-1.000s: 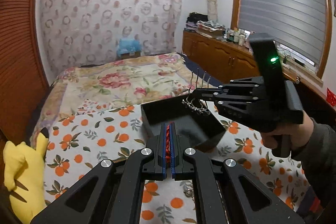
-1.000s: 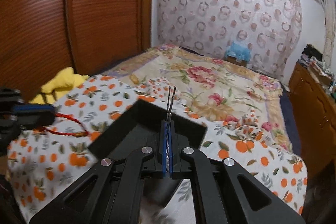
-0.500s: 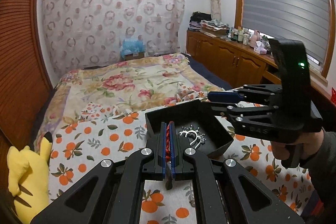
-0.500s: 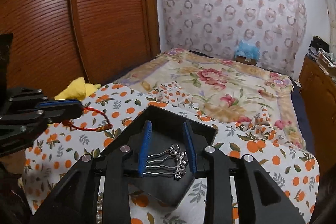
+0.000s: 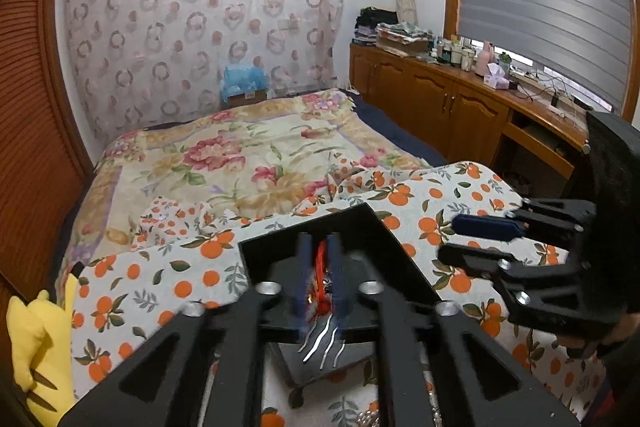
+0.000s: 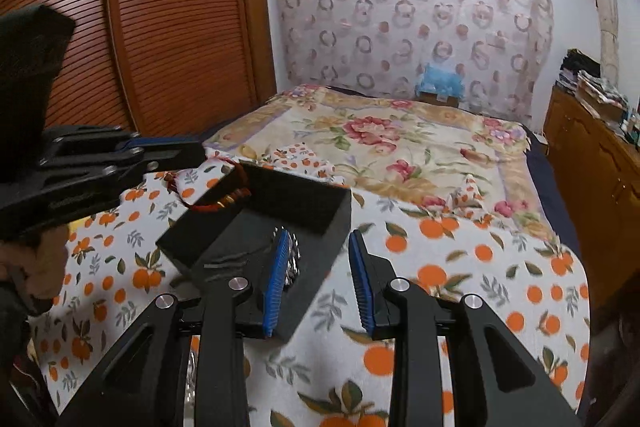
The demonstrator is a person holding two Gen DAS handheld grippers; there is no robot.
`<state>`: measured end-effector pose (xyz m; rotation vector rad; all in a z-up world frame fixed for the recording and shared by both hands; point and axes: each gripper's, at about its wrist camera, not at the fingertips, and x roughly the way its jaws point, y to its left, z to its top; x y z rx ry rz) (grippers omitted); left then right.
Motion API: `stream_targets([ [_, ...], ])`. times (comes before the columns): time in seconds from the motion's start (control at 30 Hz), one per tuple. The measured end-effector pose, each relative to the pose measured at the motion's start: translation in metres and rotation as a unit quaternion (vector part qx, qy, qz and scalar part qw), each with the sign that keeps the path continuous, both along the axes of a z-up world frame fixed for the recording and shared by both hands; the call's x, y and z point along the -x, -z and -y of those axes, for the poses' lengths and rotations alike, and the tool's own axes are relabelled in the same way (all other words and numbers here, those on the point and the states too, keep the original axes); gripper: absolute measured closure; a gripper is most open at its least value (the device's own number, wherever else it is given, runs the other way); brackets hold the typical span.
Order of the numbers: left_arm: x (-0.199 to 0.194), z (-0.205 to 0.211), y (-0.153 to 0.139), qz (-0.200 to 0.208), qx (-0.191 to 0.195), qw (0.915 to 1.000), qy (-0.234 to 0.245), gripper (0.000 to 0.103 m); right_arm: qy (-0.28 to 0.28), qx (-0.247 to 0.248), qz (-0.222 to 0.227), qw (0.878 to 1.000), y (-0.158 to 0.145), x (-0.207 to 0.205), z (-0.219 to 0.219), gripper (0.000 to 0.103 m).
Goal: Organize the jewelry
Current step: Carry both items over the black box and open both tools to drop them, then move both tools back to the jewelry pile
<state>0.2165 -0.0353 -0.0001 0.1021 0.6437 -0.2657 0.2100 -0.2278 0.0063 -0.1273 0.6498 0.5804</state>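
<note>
Since a second ago, both grippers have shifted over the black tray (image 6: 304,203). Left gripper (image 5: 320,275) jaws have just been opening a little, with the red cord bracelet (image 5: 320,267) between them; blur hides whether the pads press it. Right gripper (image 6: 316,275) stands open and empty at the tray's right edge. Silver hair clips (image 5: 324,343) lie inside the tray on the orange-print sheet (image 6: 480,267).

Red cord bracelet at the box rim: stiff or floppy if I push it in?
Probably floppy: the red cord bracelet sags in a loose loop over the wall of the black box. Likely very light, being thin cord. A push may bunch it or snag it on the rim.
</note>
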Motion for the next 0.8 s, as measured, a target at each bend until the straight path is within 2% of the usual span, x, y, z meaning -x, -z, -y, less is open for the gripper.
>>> stream_targets([
  [0.03,0.002,0.001,0.001,0.001,0.0,1.0,0.001,0.076,0.0,-0.002,-0.001,1.0,0.002,0.004,0.003,0.07],
  [0.27,0.024,-0.003,0.011,-0.006,-0.002,1.0,0.002,0.074,0.001,-0.011,-0.002,1.0,0.006,0.04,0.014,0.07],
  [0.4,0.047,-0.01,0.016,-0.009,-0.003,1.0,-0.001,0.063,-0.002,-0.009,-0.007,1.0,0.014,0.063,0.017,0.07],
  [0.47,0.059,-0.013,0.021,-0.012,-0.001,0.9999,0.0,0.063,-0.001,-0.005,-0.012,1.0,0.02,0.072,0.017,0.07],
  [0.63,0.087,-0.017,0.041,-0.031,0.004,0.9995,0.005,0.055,0.007,0.013,-0.024,1.0,0.038,0.104,0.02,0.07],
  [0.77,0.105,-0.011,0.059,-0.049,-0.002,0.9987,0.015,0.052,0.01,-0.005,-0.04,0.999,0.044,0.123,0.032,0.07],
  [0.8,0.107,-0.011,0.061,-0.052,-0.003,0.9985,0.017,0.049,0.012,-0.006,-0.043,0.999,0.046,0.127,0.034,0.07],
])
